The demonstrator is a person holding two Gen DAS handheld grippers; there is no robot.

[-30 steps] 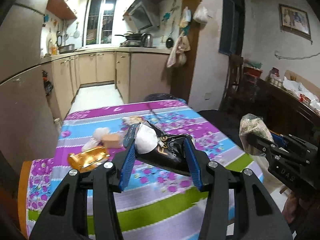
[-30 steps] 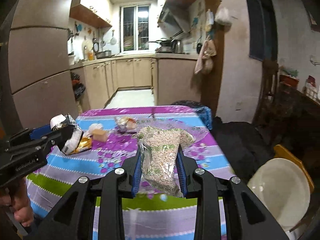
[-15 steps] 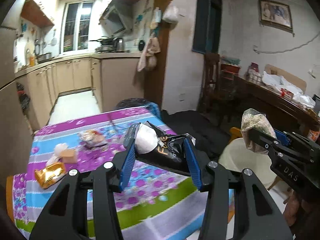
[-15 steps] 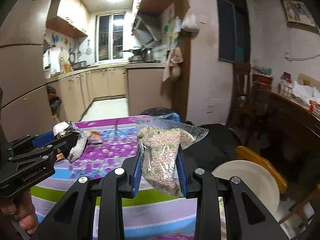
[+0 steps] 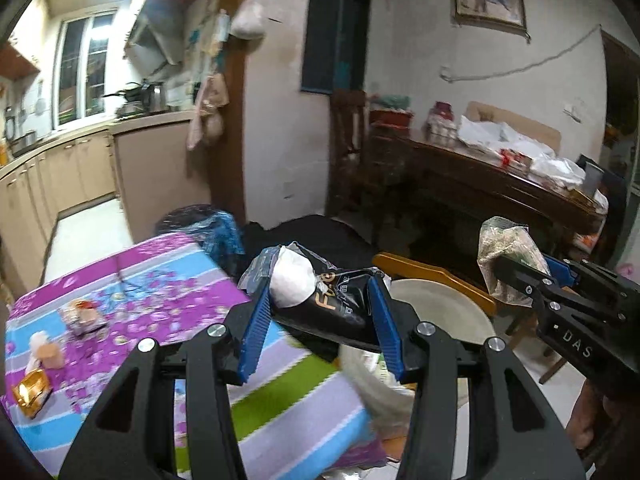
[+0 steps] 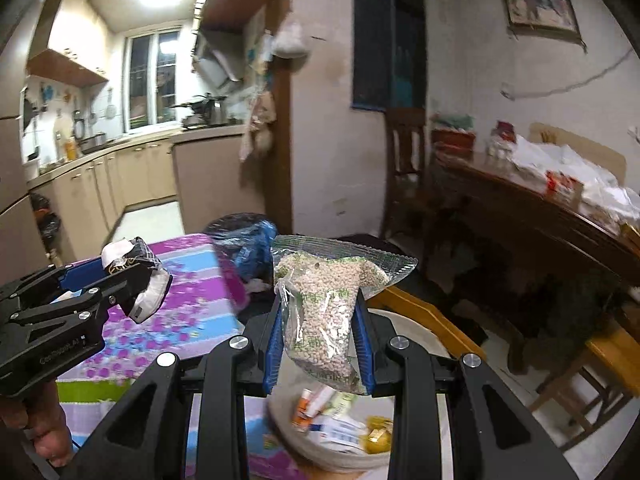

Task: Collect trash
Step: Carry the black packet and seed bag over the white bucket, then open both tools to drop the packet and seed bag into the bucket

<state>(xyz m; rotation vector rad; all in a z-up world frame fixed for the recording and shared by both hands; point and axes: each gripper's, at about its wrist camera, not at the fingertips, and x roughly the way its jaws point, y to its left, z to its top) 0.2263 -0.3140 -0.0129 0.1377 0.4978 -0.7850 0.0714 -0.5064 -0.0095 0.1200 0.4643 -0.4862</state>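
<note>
My left gripper is shut on a crumpled black snack wrapper with a white wad inside it. It hangs over the table's right edge, by the rim of a white trash bin. The right gripper is shut on a clear bag of small beige pellets, held above the same bin, which holds several wrappers. Each gripper shows in the other's view: the right gripper at right, the left gripper at left.
The table with a purple, blue and green striped cloth still carries a gold wrapper, a small bun and a clear packet. A yellow wooden chair stands behind the bin. A dark sideboard runs along the right.
Both grippers have swung to the right with their loads, from over the table toward the white bin beside it. The grips have not changed.
</note>
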